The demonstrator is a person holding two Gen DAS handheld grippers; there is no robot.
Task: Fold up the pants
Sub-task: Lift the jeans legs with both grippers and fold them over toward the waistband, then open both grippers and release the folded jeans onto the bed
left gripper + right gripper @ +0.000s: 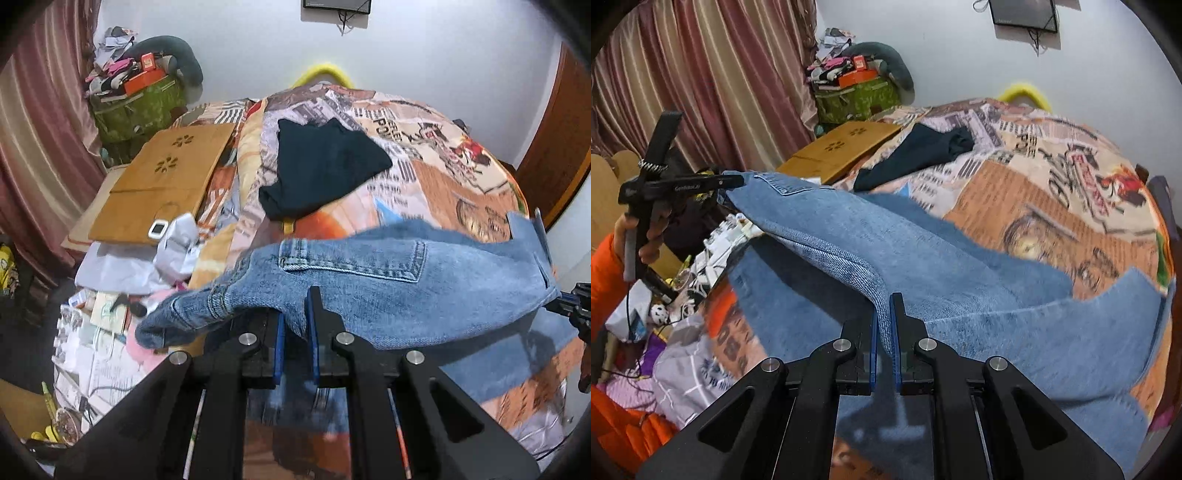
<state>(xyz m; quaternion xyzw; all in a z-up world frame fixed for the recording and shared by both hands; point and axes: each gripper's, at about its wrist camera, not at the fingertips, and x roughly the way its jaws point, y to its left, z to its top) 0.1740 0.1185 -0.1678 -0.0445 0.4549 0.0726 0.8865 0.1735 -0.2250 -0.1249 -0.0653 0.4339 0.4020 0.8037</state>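
Light blue jeans (369,288) hang lifted above the bed, the back pocket (351,260) facing me in the left wrist view. My left gripper (295,325) is shut on the jeans' fabric near the pocket side. My right gripper (884,321) is shut on a folded edge of the jeans (923,258). The left gripper also shows in the right wrist view (733,181), pinching the far corner of the jeans. The right gripper shows at the right edge of the left wrist view (561,301), at the jeans' other corner. The lower legs lie on the bed.
The bed has a printed newspaper-pattern cover (443,155). A dark folded garment (321,166) lies further back on it. A wooden lap board (166,184) and papers, bags and clutter (122,266) sit to the left. Pink curtains (701,74) hang behind.
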